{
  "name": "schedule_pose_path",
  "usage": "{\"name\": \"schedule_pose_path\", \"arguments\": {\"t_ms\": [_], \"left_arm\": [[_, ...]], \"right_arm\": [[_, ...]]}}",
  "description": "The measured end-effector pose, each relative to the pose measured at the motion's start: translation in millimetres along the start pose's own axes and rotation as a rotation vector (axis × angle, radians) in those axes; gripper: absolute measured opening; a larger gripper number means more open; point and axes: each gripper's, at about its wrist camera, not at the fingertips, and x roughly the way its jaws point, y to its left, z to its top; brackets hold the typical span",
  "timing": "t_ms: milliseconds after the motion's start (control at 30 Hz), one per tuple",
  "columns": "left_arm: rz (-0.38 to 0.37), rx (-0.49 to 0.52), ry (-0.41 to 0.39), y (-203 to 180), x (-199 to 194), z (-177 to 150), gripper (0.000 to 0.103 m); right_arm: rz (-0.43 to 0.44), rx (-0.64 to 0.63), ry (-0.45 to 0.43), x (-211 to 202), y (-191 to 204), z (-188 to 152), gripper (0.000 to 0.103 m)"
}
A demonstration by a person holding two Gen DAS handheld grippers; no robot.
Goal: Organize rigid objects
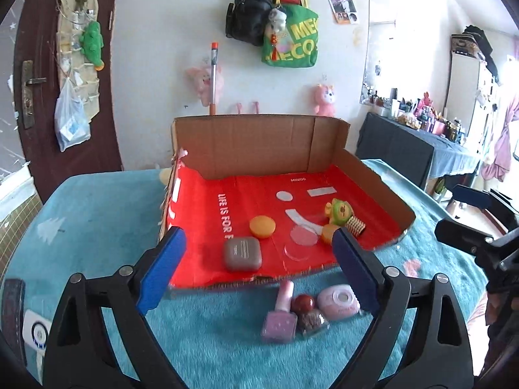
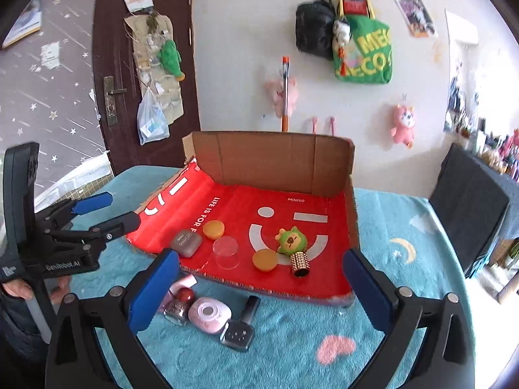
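A red-lined cardboard box lies open on a teal blanket. Inside are a grey case, two orange discs, a clear round lid, a green toy and a gold studded tube. In front of the box lie a pink nail polish, a red-capped bottle, a pink round case and a dark nail polish. My left gripper and right gripper are open and empty above these items.
The right gripper also shows at the right edge of the left wrist view; the left one at the left of the right wrist view. A dark-clothed table stands at the right. A door and bags hang behind.
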Motion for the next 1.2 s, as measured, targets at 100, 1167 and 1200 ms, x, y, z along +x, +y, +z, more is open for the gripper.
{"name": "schedule_pose_path", "arguments": {"t_ms": [100,1167,1200], "left_arm": [[0.000,-0.004,-0.009,-2.4,-9.7,-12.1,0.092],[0.065,-0.035,0.052,-16.5,1.8,-125.7,0.092],[0.071,-0.030,0.050,-16.9,2.1,-126.0,0.092]], "right_arm": [[-0.004,0.013,-0.008,-3.9,3.9,-14.8,0.103],[-0.194,0.110,0.012,20.1,-2.3,-132.4,0.103],[-0.197,0.108,0.019,22.1,-2.8,-133.3,0.103]]}}
